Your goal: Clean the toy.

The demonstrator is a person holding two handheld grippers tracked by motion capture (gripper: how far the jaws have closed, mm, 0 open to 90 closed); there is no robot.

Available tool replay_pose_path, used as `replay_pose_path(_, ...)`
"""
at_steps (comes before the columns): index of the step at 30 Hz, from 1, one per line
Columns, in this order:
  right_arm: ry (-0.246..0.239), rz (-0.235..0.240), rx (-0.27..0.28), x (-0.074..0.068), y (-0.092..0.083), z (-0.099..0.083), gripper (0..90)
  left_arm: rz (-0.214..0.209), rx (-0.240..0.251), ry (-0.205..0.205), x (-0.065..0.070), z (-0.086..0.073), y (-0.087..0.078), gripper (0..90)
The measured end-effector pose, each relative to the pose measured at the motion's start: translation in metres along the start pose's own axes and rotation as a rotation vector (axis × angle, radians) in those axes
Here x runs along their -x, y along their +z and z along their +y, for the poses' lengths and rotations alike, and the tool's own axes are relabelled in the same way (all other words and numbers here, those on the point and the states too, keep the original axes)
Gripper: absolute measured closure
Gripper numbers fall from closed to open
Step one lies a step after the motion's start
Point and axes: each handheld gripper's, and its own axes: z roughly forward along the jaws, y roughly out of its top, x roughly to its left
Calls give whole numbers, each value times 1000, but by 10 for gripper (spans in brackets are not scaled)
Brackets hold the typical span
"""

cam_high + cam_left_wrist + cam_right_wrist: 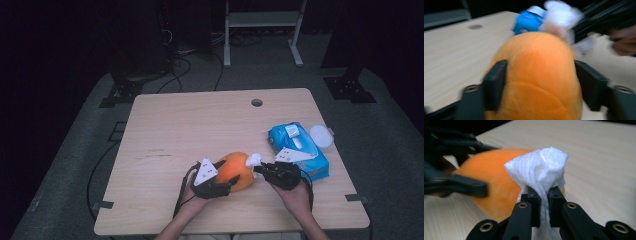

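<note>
**Wipe pressed to an orange plush toy**

The right tool (541, 195) has its jaws pinched tight on a crumpled white wipe (541, 167), whose bunched top stands above the jaw tips while a strip of it hangs down between them. The wipe's free end rests against the top right side of the orange plush toy (235, 170), which lies on the table (190, 125) near the front edge, between the two hands.

The left tool (540, 82) straddles the toy from the other side, one jaw on each flank. That view is blurred, so the jaws seem to lie against the fuzz, though a firm squeeze cannot be confirmed.

Just right of the right tool sits a blue pack of wipes (300, 147), its white flap lid open on top. A round white lid (321, 135) lies touching the pack's far right corner. Farther back, a round cable hole (257, 102) pierces the table near its far edge.
</note>
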Motion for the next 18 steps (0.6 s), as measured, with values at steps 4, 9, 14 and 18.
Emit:
replay_pose_path(4, -58, 29, -16, -16, 0, -2, 826, 40, -17, -45, -11, 1, -10, 219)
replay_pose_path(9, -56, 4, -25, -12, 1, 0, 826, 9, -32, 29, -13, -9, -7, 302)
replay_pose_path(14, -32, -40, -67, -2, 6, -5, 826, 2, -34, 83, -9, -8, 0, 305)
replay_pose_path(18, -111, 44, 16, -27, -5, 13, 827, -4, -11, 96, -8, -9, 5, 302)
